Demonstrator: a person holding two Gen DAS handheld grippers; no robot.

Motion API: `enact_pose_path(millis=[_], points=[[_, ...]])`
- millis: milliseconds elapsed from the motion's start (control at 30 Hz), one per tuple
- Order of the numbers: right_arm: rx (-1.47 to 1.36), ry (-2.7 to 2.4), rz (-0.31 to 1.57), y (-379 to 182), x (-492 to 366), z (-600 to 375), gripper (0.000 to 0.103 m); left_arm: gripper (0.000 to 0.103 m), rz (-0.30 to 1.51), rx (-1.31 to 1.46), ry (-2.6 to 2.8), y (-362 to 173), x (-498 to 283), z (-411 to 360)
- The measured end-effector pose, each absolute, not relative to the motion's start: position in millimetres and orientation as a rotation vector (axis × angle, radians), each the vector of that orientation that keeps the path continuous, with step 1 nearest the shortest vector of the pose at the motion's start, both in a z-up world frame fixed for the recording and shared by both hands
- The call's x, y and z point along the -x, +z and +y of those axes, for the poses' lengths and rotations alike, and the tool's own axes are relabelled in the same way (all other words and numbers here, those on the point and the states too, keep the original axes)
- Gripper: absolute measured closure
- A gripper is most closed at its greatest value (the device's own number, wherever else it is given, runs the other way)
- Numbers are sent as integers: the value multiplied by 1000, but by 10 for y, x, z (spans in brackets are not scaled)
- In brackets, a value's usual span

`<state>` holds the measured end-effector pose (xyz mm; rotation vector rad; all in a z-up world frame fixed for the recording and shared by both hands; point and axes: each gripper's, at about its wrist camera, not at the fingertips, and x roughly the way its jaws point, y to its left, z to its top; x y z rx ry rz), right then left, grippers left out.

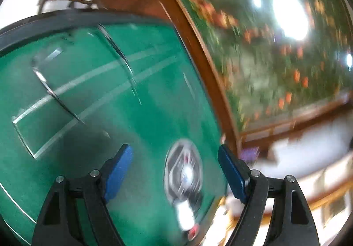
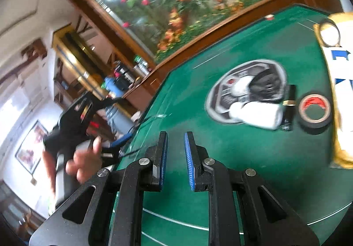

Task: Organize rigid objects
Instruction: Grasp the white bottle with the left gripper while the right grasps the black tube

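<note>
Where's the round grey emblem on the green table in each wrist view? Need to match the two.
Left wrist: the round grey emblem sits low, right of centre, between the left gripper fingers, blurred.
Right wrist: the emblem lies right of centre, beyond the right gripper; a white cylinder lies at its near edge.
Shared landmark: the wooden-framed flower panel behind the green table.

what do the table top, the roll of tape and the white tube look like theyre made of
Table top: green felt-like cloth, matte and faintly fuzzy with printed white lines, though blur leaves it uncertain. Roll of tape: black, slightly glossy, probably vinyl, wound on a tan cardboard-looking core. White tube: smooth, likely plastic; too blurred to be sure.
</note>
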<state>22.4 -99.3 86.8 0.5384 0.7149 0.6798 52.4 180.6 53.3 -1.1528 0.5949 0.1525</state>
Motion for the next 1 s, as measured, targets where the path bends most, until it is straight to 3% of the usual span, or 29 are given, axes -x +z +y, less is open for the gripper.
enact_pose_path(millis=[167,233,267,467,667,833,1000], points=[[-286,598,795,1052,-606,-1057,84,23,811,828,-73,586,-842,1192],[-147,563,842,1066,-788,-1052,64,23,861,758,-229,529,-956,1054],[-84,522,870,1033,-886,-1058,63,23,875,722,-267,490,-986,1001],[-106,541,974,768,-1292,-1077,63,23,867,573,-169,542,-942,1004],[-185,568,1037,647,-1280,-1041,62,23,995,510,-118,400,-1036,944],[-388,726,1003,752,-1186,-1088,61,23,1014,494,-174,397,-984,875],[-280,525,840,991,-1077,-1339,62,23,1029,490,-249,361,-1052,651]])
